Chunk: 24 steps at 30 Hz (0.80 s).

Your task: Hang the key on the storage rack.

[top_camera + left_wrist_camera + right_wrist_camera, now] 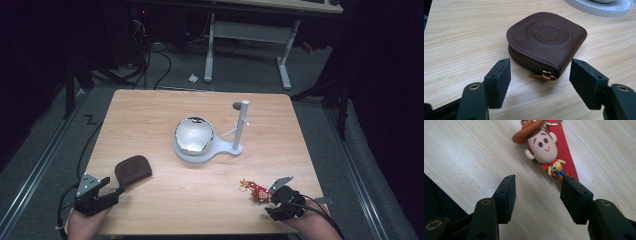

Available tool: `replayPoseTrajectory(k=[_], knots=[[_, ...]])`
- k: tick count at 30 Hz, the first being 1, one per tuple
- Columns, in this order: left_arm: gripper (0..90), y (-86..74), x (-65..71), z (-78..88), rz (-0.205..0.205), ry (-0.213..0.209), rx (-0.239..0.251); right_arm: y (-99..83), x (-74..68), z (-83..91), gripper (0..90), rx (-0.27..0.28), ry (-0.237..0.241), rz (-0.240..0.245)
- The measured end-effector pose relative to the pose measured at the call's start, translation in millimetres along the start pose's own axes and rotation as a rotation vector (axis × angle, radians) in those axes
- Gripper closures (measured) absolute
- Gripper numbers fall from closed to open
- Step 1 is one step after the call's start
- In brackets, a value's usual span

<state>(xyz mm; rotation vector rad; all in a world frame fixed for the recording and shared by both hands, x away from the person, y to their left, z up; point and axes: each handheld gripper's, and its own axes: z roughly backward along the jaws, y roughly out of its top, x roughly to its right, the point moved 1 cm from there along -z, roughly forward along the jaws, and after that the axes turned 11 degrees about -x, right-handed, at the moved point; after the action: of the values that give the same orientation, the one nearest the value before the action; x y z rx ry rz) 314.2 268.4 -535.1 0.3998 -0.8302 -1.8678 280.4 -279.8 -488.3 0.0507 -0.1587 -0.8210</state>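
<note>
A brown zipped leather pouch [549, 37] with an embossed round stamp lies flat near the table's front left [132, 169]. My left gripper [540, 72] sits low just in front of it [118, 190], open, its jaws to either side of the pouch's near corner and brass zip pull [543, 75] without touching. At the front right lies a cowboy-doll keychain [545, 146] with a red strap [564, 152], also seen from above [256, 190]. My right gripper [537, 187] is open just short of the doll [273, 196], with its right jaw tip over the strap's end.
A shiny metal bowl [194, 134] rests on a white stand base [220, 149] with an upright post [241, 125] at mid-table. A small dark disc [236, 105] lies behind the post. Bare wood [200, 195] separates my grippers. A white desk frame [250, 35] stands beyond.
</note>
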Motion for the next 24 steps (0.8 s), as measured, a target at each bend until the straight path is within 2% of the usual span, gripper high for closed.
replayPoseTrajectory(k=[13,24], knots=[[33.5,-1.0,-1.6,-1.9,-0.001,-0.01,-0.015,34.0,-2.8,2.5,50.5,-0.048,-0.052,0.12],[33.5,-1.0,-1.3,-2.6,-0.014,-0.008,-0.022,44.0,-5.6,-10.1,51.7,-0.089,-0.065,0.162]])
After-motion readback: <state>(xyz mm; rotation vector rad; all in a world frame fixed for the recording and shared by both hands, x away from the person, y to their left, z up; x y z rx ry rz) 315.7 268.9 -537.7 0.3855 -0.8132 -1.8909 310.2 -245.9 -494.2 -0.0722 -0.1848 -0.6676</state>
